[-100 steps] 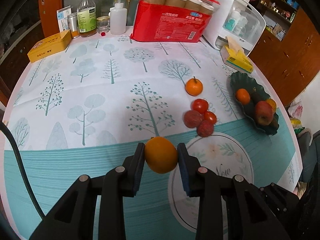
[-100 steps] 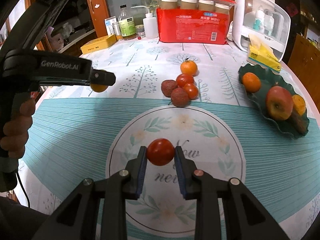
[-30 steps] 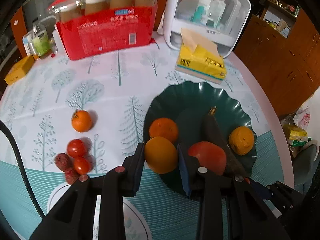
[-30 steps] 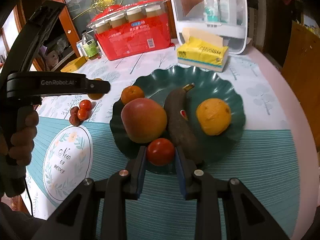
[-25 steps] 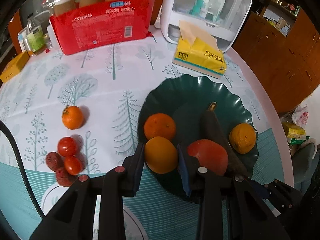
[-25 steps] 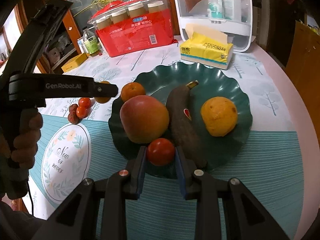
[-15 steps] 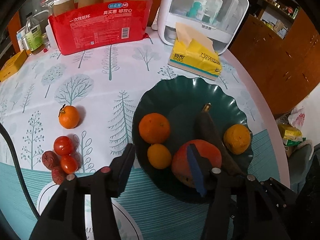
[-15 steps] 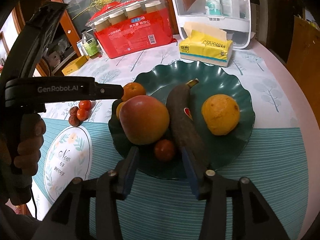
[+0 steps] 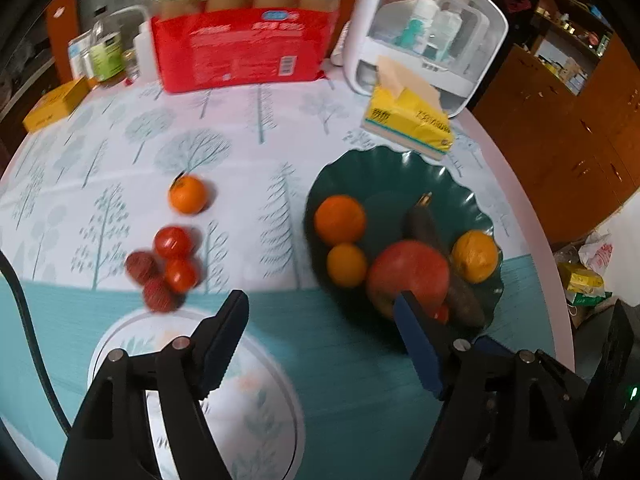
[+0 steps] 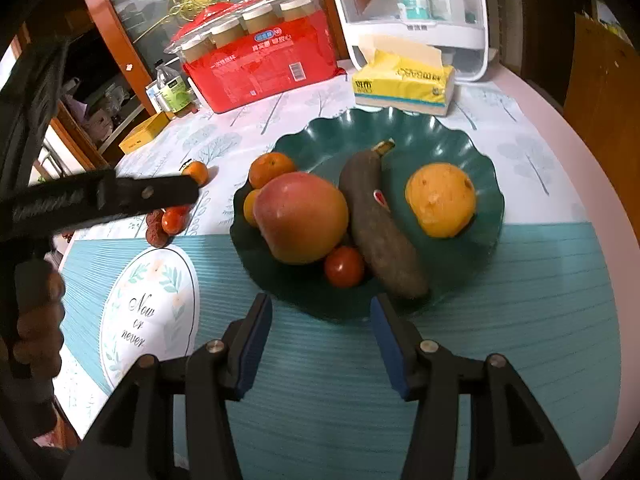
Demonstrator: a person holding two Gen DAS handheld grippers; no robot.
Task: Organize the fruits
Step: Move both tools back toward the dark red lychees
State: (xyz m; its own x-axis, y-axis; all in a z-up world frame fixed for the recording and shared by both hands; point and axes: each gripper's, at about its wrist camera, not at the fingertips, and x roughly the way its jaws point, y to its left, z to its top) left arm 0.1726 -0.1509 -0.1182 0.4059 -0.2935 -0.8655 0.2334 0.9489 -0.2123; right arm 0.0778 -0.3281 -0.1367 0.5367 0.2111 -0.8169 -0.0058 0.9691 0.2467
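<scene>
Plate: scalloped dark green plate (image 10: 472, 152) is sitting on the bench, carrying small red tomato (image 10: 344, 267) and small orange (image 9: 346, 265).
Left gripper (image 9: 320, 340): jaws are standing apart, empty.
Right gripper (image 10: 320, 344): jaws are standing apart, empty.

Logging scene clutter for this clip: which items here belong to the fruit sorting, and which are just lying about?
Job: green plate with its fruit, loose tangerine, tomatoes, lychees.

Lying about: red cup pack, tissue box, white cabinet, bottles, yellow box.
</scene>
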